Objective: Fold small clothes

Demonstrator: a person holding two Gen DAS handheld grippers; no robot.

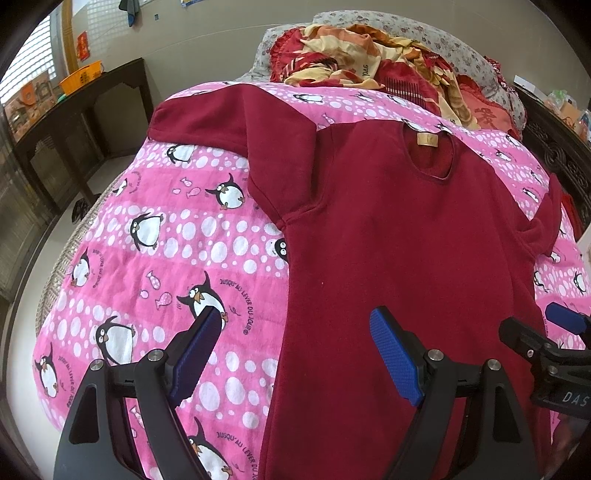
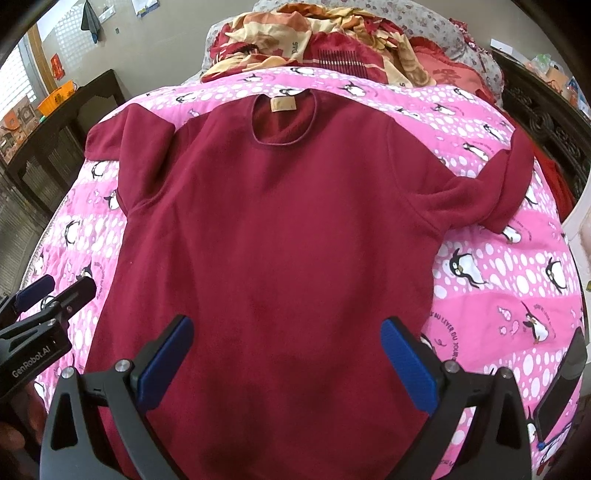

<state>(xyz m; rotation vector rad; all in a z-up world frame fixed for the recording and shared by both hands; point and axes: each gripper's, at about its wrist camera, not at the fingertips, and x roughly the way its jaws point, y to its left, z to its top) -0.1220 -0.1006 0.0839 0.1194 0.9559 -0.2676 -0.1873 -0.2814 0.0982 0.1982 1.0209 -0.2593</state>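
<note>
While the shirt lies flat: the dark red shirt [image 2: 273,236] is spread on the pink penguin quilt [image 1: 155,258], collar at the far end, hem at the near end under both tools.
Long axis: it runs away from the cameras, from hem up to the neck opening [image 2: 282,120], almost in line with the fingers of both tools.
Left sleeve: it [image 1: 236,125] stretches out and away to the far left, lying flat on the quilt.
Right sleeve: it [image 2: 506,184] is bent back on itself near the right edge of the quilt.
Left gripper: it [image 1: 295,354] hangs above the left side edge of the shirt; one pad is over the quilt, the other over red cloth. Jaws are spread wide, nothing between them.
Right gripper: it [image 2: 286,362] hangs over the lower middle of the body, both pads above red cloth. Jaws are also wide apart and empty.
Nearer hand: the left tool is nearer to the left sleeve, the right tool to the right sleeve.
Pose: both tools point forward and slightly down, side by side, near each other; I judge no fold is begun yet.
Far end: a heap of patterned bedding [image 2: 332,33] lies beyond the collar.
</note>
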